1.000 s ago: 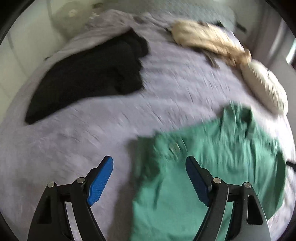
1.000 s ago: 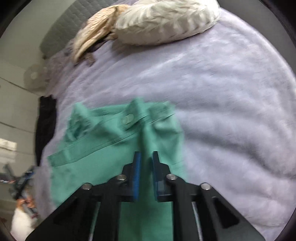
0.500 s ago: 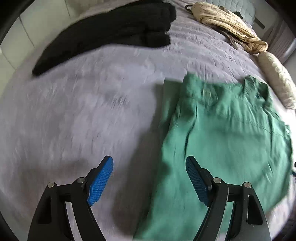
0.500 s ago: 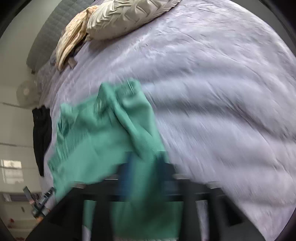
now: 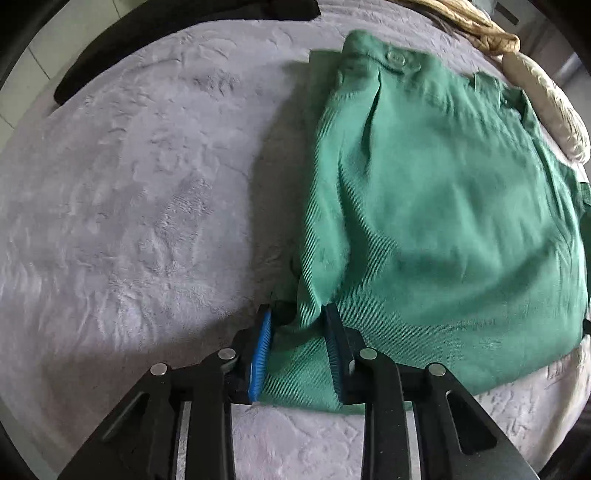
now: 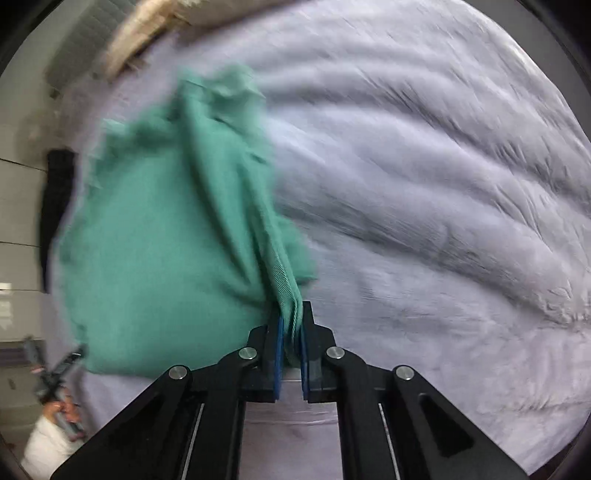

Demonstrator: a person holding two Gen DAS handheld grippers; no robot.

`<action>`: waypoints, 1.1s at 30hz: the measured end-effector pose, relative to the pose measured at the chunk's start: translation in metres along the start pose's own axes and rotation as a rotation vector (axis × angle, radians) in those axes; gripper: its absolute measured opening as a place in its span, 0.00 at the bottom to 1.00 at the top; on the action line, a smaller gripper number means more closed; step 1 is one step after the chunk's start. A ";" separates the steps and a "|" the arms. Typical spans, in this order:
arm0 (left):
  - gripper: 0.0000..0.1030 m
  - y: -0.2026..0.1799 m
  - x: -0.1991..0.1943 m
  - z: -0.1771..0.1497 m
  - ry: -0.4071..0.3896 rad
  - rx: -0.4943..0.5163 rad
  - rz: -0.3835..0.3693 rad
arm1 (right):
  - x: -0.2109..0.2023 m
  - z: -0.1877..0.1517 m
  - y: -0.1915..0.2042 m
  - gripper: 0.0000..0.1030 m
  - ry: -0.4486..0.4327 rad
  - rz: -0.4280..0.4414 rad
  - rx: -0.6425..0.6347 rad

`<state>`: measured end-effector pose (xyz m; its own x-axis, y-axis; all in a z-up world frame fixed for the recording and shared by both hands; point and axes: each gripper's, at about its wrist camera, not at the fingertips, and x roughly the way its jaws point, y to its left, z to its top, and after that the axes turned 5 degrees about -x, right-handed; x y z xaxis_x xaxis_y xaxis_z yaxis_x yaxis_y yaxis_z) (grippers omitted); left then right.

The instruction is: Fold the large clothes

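Lying folded on the lavender bed cover (image 5: pixel 129 192): green garment (image 5: pixel 436 206), button (image 5: pixel 397 58) at its far edge. Closing around its near-left corner, fabric between the pads: left tool (image 5: pixel 297 343). Pinching a bunched fold of its near edge, closing nearly together: right tool (image 6: pixel 291 343). Resting beyond the garment: black clothing (image 5: pixel 177 33), beige pillow (image 5: pixel 554 107).

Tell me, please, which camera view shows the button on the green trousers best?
The left wrist view: the button sits sharp on the waistband of the green trousers, at their far end. In the right wrist view the trousers are motion-blurred and bunched, and no button can be made out.
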<state>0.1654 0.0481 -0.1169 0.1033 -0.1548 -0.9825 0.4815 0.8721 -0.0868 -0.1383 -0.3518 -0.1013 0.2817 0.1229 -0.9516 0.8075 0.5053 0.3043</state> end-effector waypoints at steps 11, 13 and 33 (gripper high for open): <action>0.30 0.012 -0.065 -0.009 -0.098 -0.029 0.054 | -0.057 -0.036 -0.016 0.08 -0.124 0.007 0.087; 0.30 0.004 -0.066 -0.006 -0.119 -0.024 0.036 | -0.062 -0.038 0.003 0.08 -0.157 0.052 0.045; 0.54 0.012 -0.061 -0.054 0.000 -0.030 0.140 | -0.034 -0.056 0.030 0.11 -0.024 0.040 0.097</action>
<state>0.1184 0.0931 -0.0670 0.1678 -0.0306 -0.9854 0.4359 0.8988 0.0463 -0.1529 -0.2931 -0.0619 0.3256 0.1204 -0.9378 0.8416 0.4152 0.3455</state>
